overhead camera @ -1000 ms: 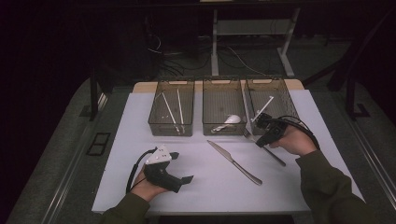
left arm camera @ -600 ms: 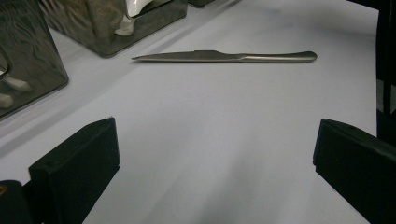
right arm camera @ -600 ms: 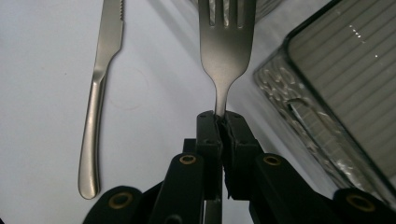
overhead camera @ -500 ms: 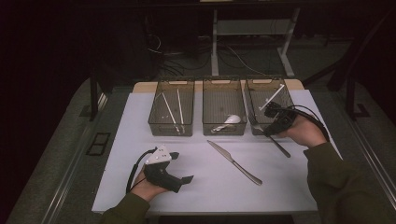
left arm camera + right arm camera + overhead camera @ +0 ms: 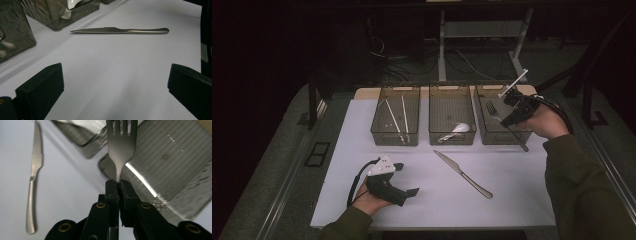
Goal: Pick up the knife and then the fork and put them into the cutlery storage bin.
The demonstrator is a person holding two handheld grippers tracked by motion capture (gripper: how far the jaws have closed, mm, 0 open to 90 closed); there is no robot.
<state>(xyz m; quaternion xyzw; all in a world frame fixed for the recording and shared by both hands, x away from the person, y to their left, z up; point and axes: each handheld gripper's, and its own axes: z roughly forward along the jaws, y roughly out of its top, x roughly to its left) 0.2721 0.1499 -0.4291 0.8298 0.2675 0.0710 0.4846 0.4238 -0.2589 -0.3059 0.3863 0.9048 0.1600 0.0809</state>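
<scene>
Fork clamped in right hand-held gripper over right bin, left hand-held gripper apart

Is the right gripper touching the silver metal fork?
Touching. The right gripper view shows the right gripper shut on the silver metal fork, jaws clamping its neck.

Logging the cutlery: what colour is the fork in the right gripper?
Plain silver metal fork, clearest in the right gripper view.

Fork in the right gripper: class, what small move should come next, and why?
Probably lower the fork into the right bin and open the jaws. The right gripper clamps its neck with the tines over that bin's open top; the other bins already hold sorted utensils.
</scene>
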